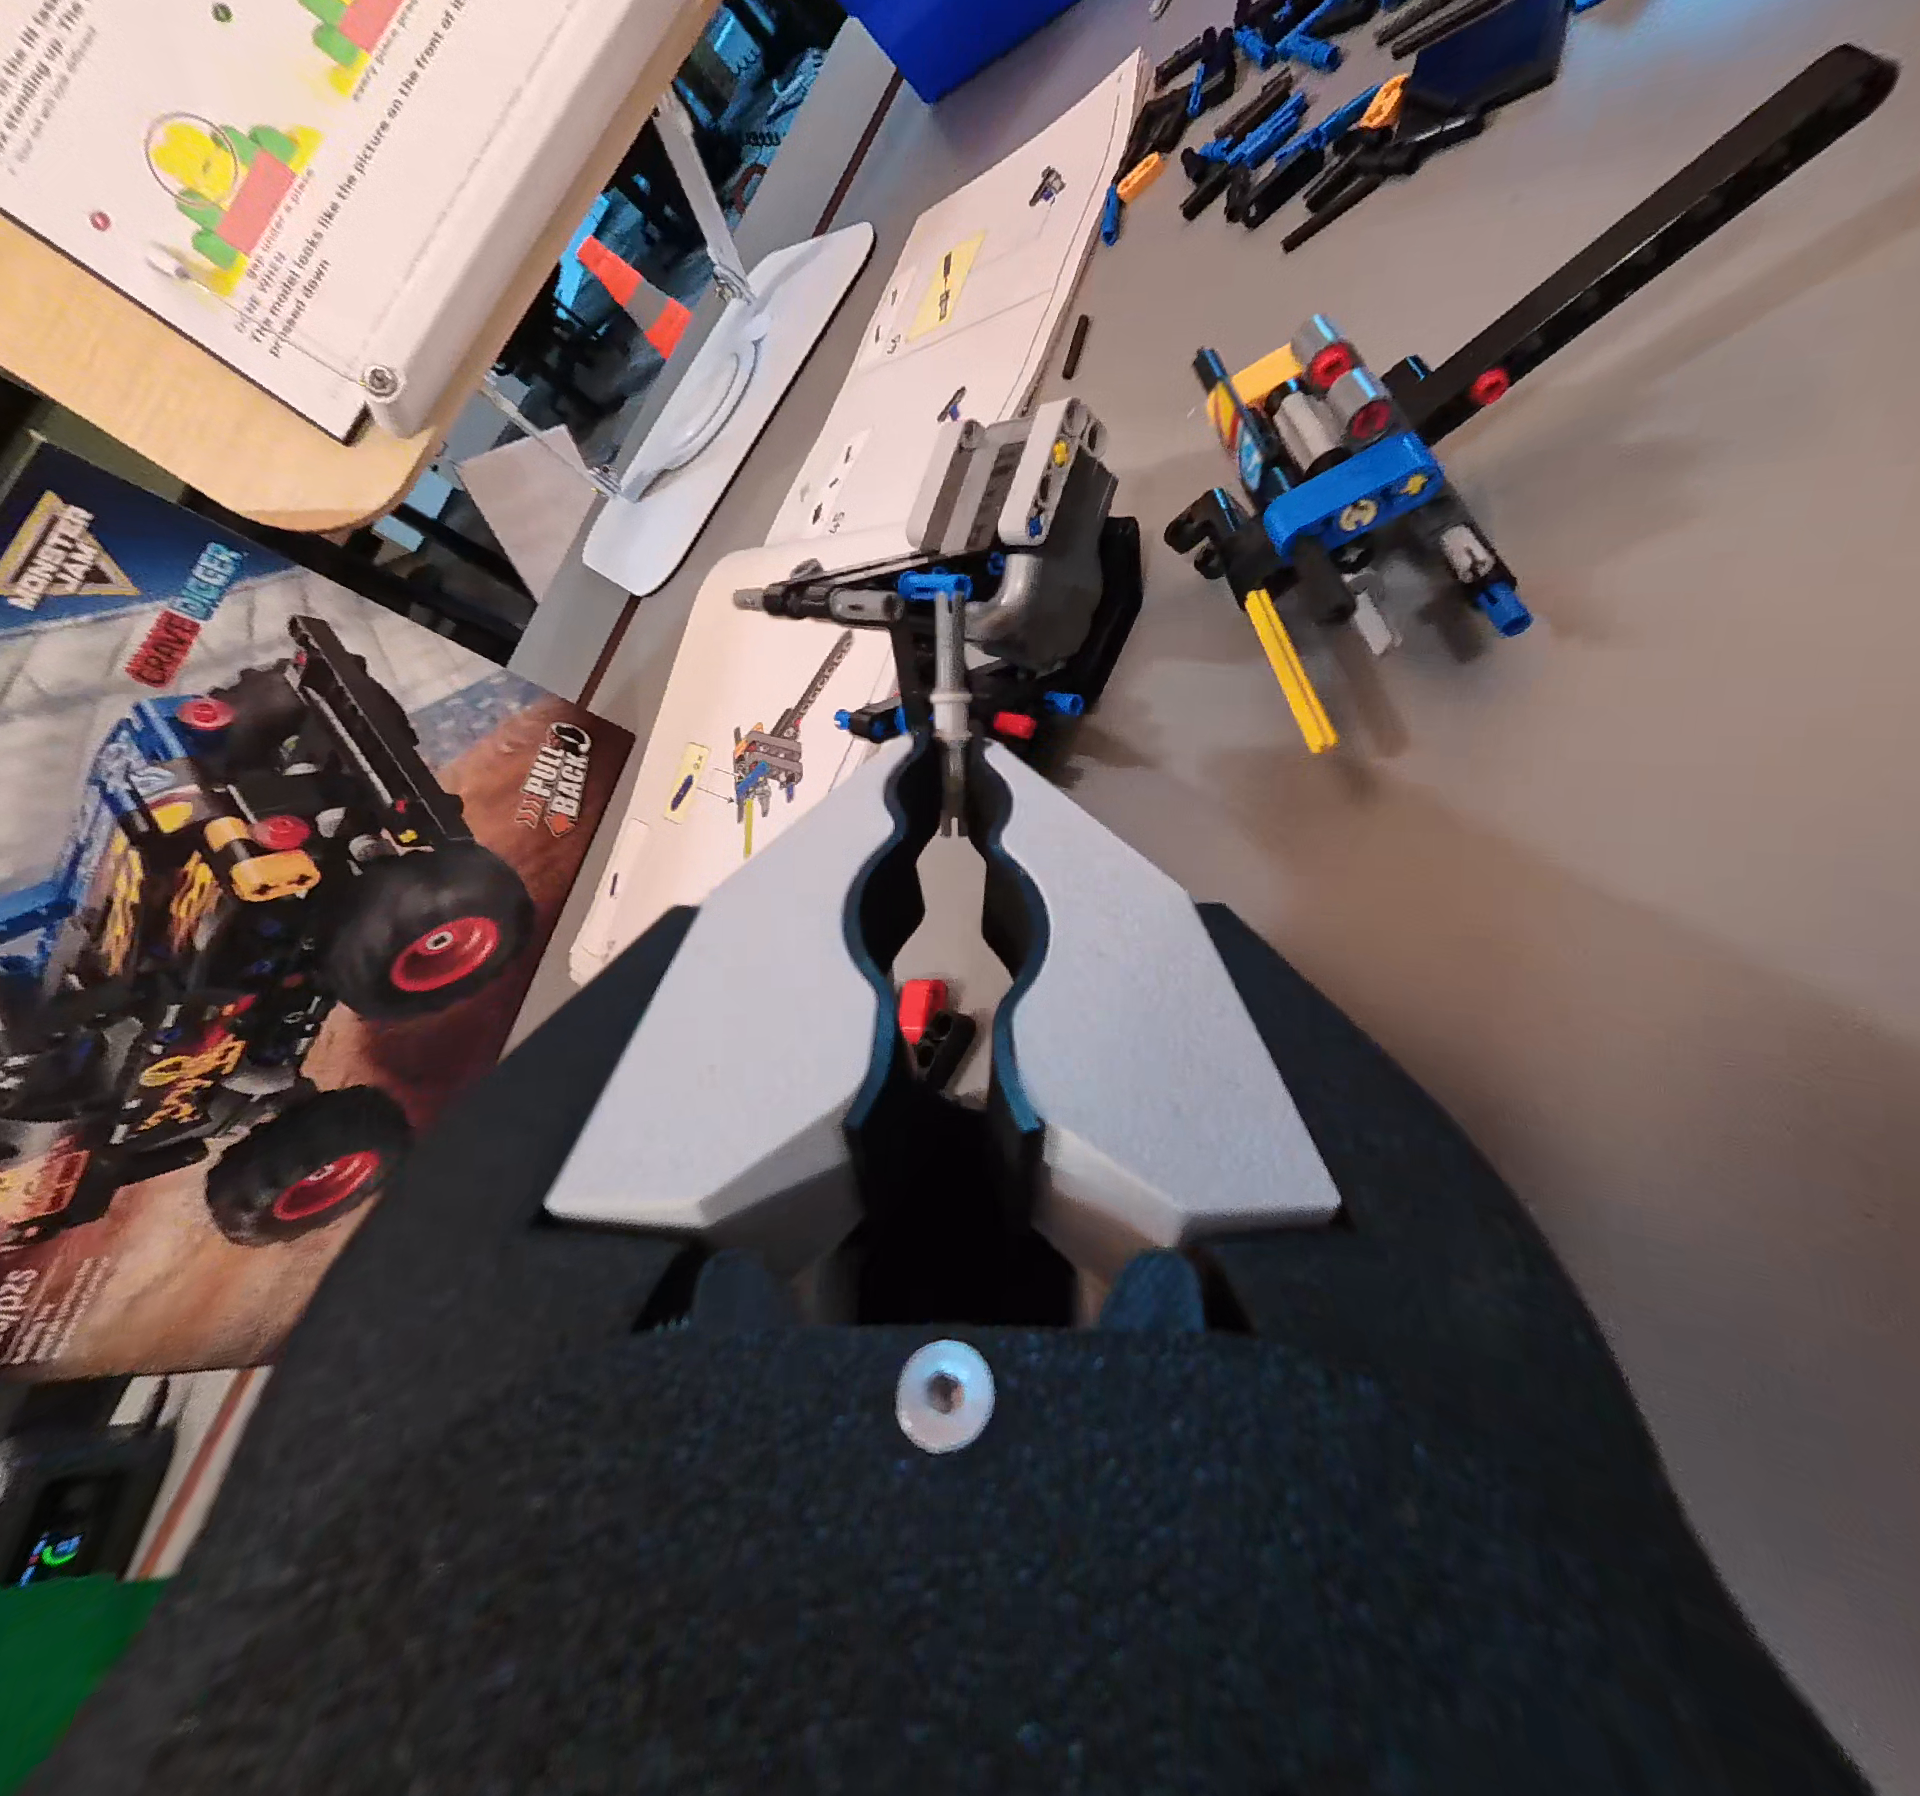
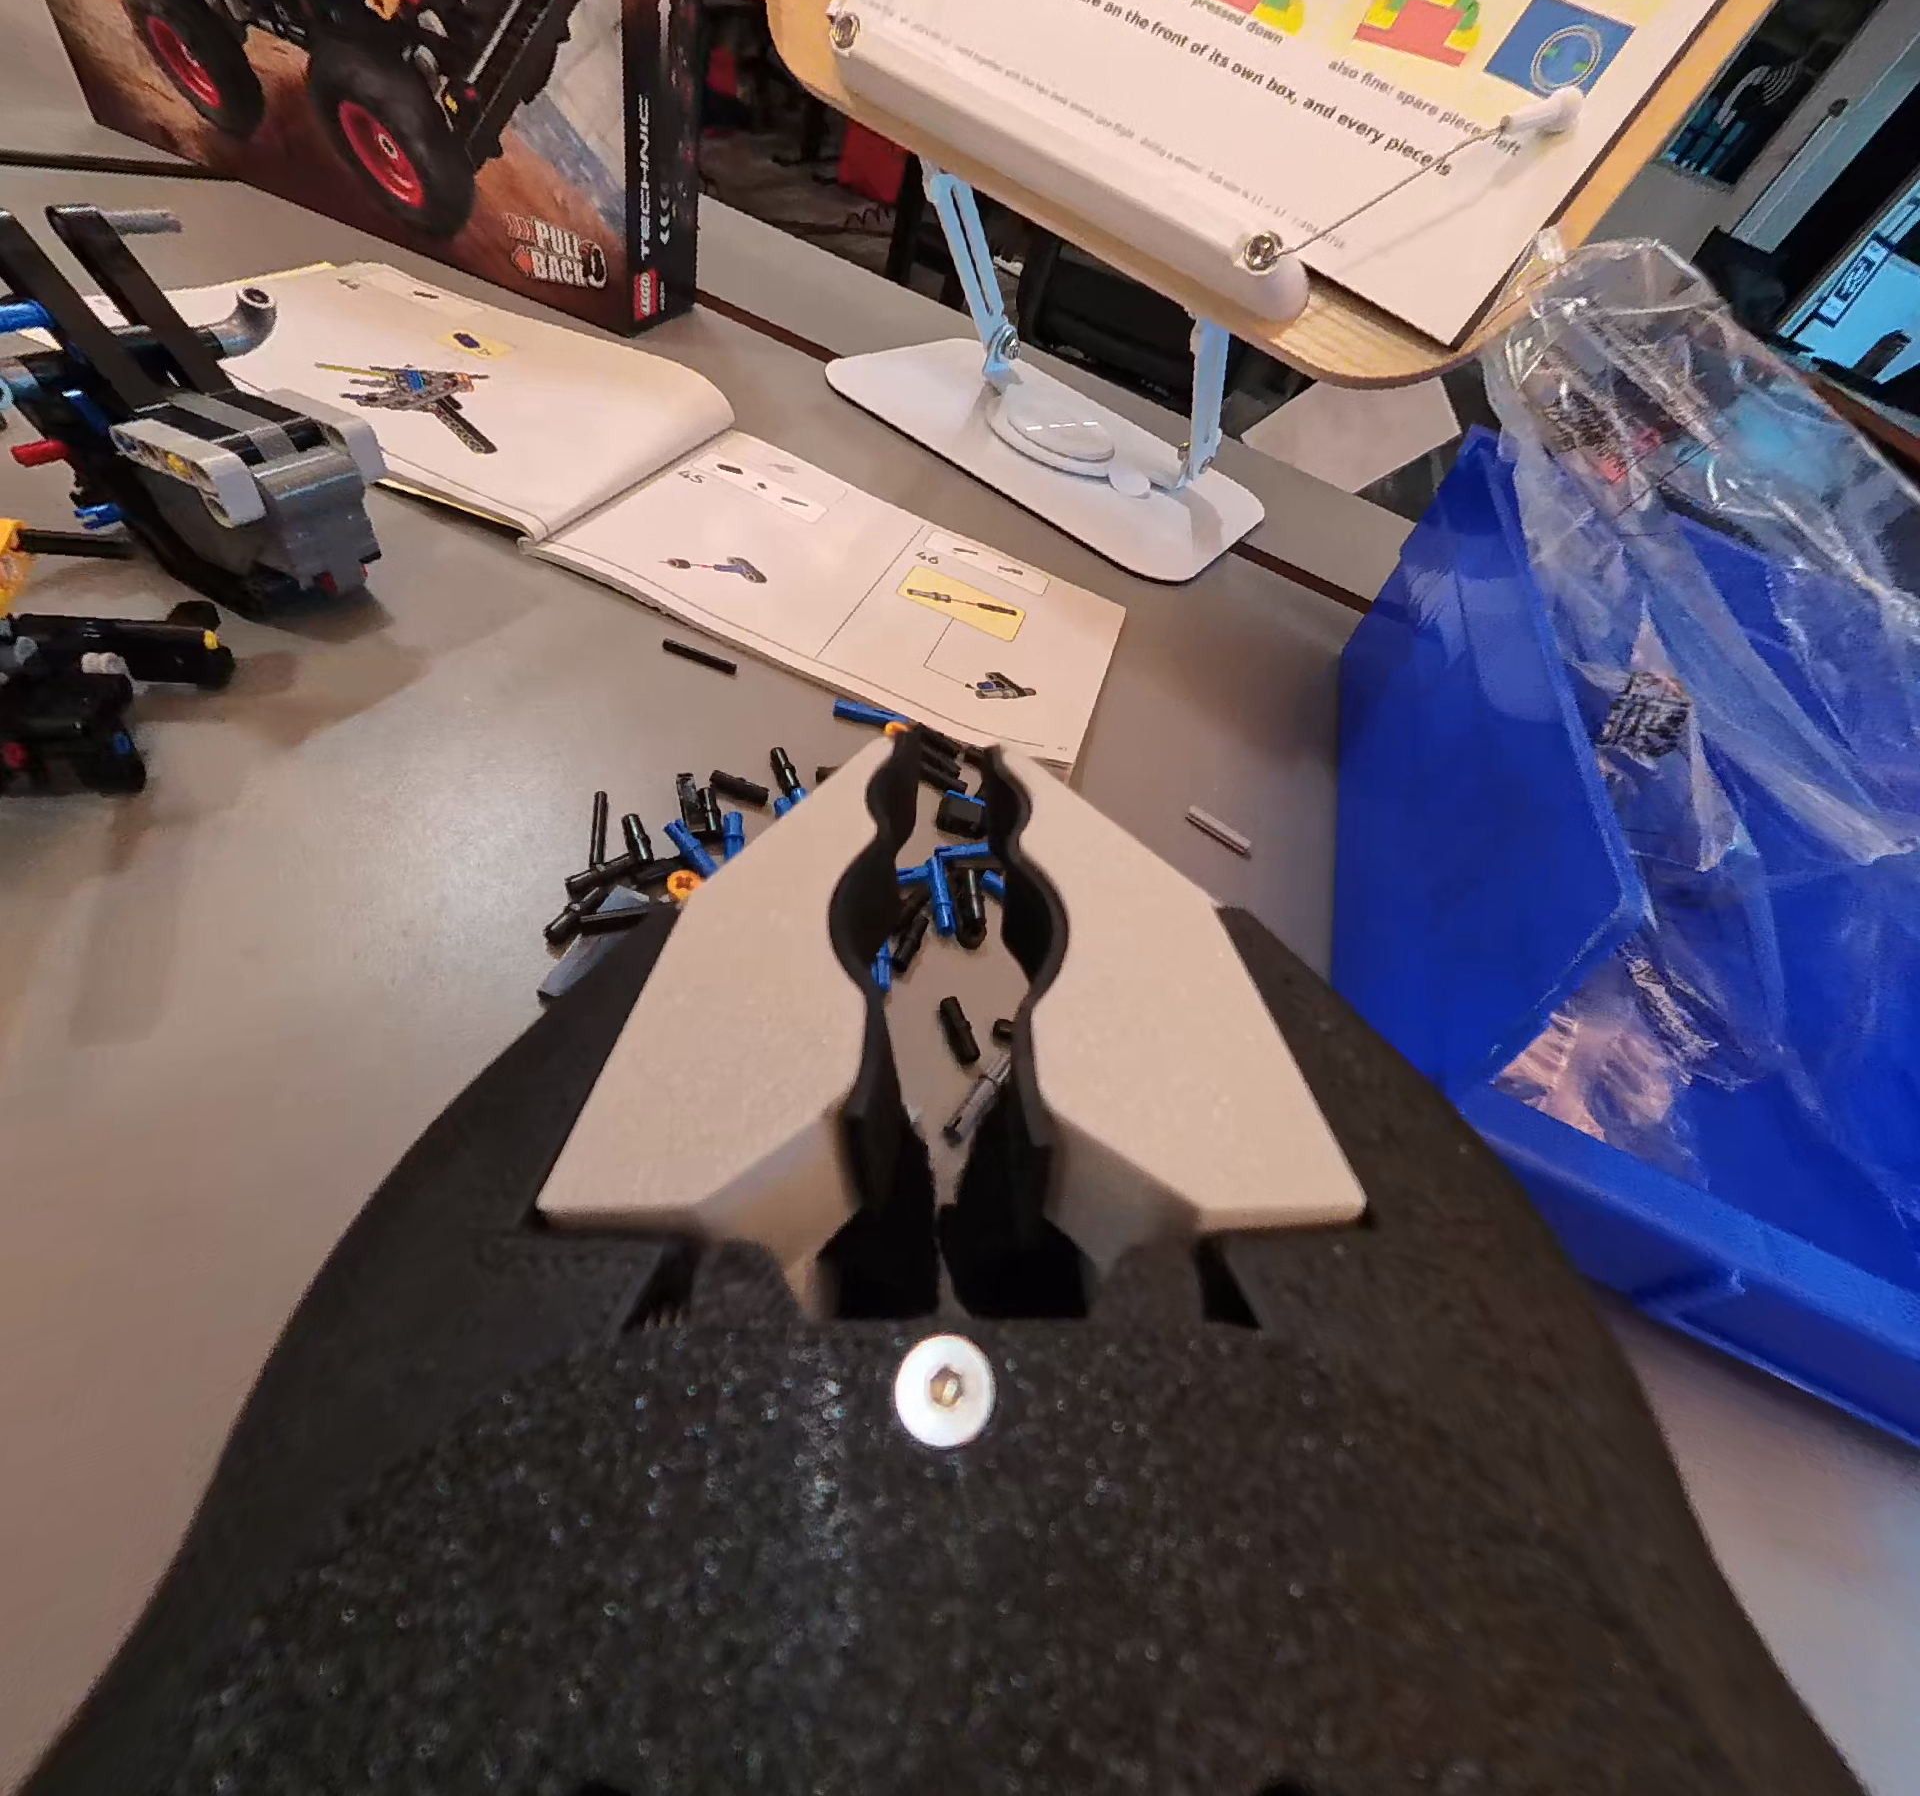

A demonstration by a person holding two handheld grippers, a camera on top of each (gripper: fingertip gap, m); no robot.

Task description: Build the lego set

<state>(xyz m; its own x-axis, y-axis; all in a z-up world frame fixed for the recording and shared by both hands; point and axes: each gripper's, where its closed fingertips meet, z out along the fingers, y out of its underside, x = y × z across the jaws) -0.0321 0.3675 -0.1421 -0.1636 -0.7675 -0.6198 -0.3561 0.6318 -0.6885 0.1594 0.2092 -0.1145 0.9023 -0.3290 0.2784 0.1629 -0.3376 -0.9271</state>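
Note:
My left gripper [image 1: 951, 770] is shut on a thin grey axle [image 1: 948, 686]. The axle points forward, and its far end meets a blue connector [image 1: 933, 586] on the grey and black motor assembly [image 1: 1029, 520], which lies on the instruction booklet [image 1: 977, 312]. The assembly also shows in the right wrist view [image 2: 249, 489]. A blue and yellow sub-assembly [image 1: 1351, 489] with a long black beam lies to the right. My right gripper [image 2: 948, 759] hovers over a pile of small black and blue pins [image 2: 665, 853]. Its jaws stand a little apart and I see nothing held between them.
The set's box [image 1: 260, 811] stands at the left. A wooden sheet stand [image 2: 1049, 458] is behind the booklet [image 2: 779, 541]. A blue bin [image 2: 1507, 811] holding a clear plastic bag [image 2: 1714, 499] sits at the right. More loose parts [image 1: 1299, 125] lie far right; a red and black piece [image 1: 925, 1019] lies under my left gripper. Tip to tip, the grippers are about 25 cm apart.

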